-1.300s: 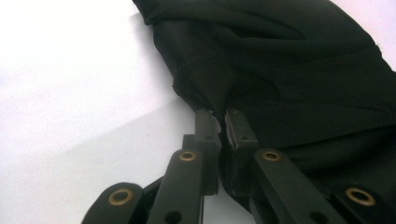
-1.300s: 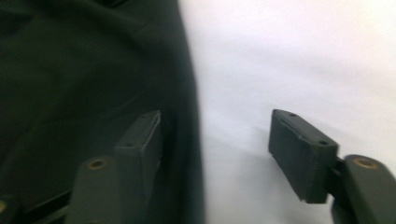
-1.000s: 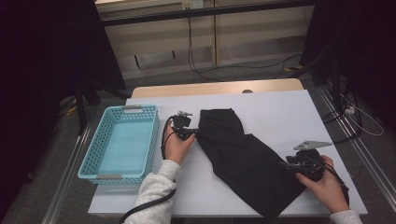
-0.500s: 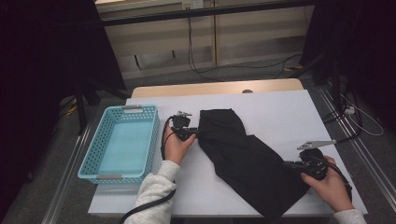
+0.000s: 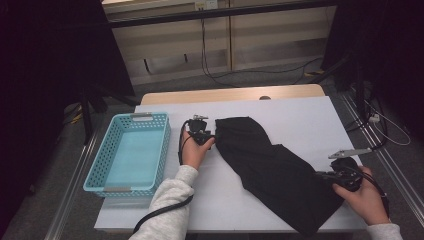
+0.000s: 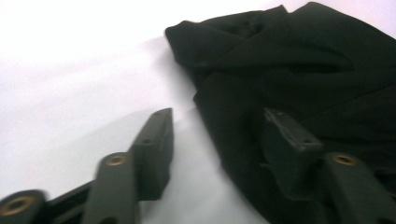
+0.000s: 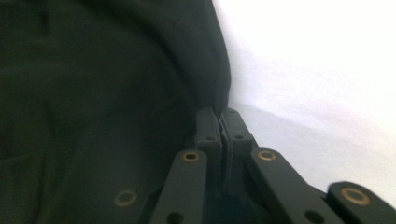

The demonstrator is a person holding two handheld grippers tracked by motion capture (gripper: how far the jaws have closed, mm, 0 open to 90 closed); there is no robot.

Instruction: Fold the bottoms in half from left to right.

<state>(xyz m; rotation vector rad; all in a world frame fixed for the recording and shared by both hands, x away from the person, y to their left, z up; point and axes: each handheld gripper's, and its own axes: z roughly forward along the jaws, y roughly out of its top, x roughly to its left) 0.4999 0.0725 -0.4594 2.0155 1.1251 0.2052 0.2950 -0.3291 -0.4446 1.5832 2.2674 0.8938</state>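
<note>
My right gripper (image 7: pixel 219 122) has its jaws pinched together on the near edge of the black garment (image 5: pixel 272 172), a thin fold of cloth caught right between the pads, with the rest of the fabric running away to the left of the jaws and bare white counter (image 7: pixel 317 70) to their right. The cloth reads as soft, light and limp: it creases into loose folds and lies flat, so it will sag and trail from any single pinch, and a thin edge like this could slip out if I tug hard. It is not fragile, so I can squeeze firmly. My left gripper (image 6: pixel 217 140) has just been opening its jaws and they now stand about half wide; the right-hand jaw sits over the garment's far end, the left-hand one over bare counter, and the cloth's edge runs between them without either pad pressing on it. Just beyond the jaws the fabric bunches into thicker folds, which I judge the better place to bite, since a doubled layer gives the pads more to hold. To the far side of my left hand (image 5: pixel 194 150), away from the cloth, a light blue basket (image 5: pixel 142 120) stands on the counter.
</note>
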